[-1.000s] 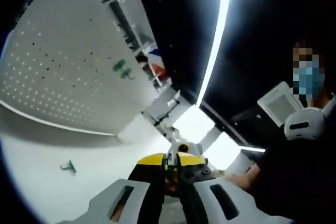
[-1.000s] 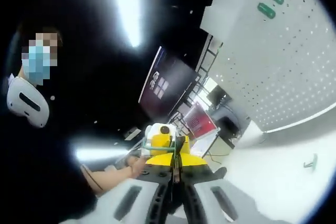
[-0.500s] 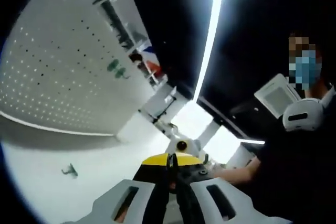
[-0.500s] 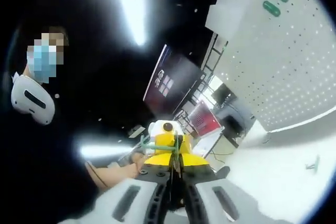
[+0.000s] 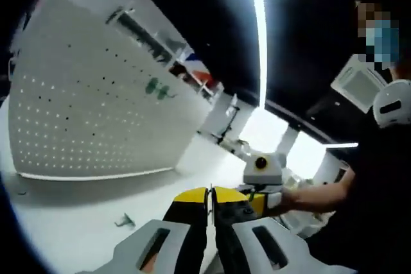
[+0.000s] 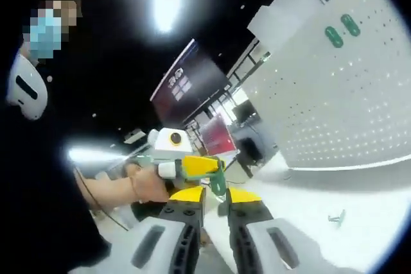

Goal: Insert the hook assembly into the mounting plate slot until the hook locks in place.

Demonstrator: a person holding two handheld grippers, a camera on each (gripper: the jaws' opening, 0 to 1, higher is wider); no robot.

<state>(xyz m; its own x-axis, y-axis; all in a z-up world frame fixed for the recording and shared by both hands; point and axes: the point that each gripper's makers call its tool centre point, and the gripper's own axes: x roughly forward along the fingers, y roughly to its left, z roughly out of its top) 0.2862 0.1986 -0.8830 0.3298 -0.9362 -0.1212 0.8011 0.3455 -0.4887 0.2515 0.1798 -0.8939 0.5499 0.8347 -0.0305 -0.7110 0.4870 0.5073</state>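
The white pegboard mounting plate [image 5: 83, 120] stands upright on the white table, seen also in the right gripper view as the pegboard [image 6: 334, 107]. Two green hooks [image 5: 157, 88] hang on it, and show as green hooks [image 6: 341, 30] high on the panel. A small loose hook [image 5: 124, 221] lies on the table in front of the plate, the same hook [image 6: 335, 217] at the lower right. My left gripper [image 5: 210, 198] is shut with nothing seen between its jaws. My right gripper [image 6: 215, 202] is open and empty. Both are held in the air, far from the hook.
The white table top [image 5: 70, 222] runs to the foot of the pegboard. A person's hand [image 6: 144, 185] holds the left gripper [image 6: 217, 181] right before my right jaws; the right gripper [image 5: 255, 198] crosses the left gripper view. A person in dark clothes stands close.
Both views have swung and rolled. The right jaws, shut before, now stand apart. The two grippers have drawn closer, each now larger in the other's view.
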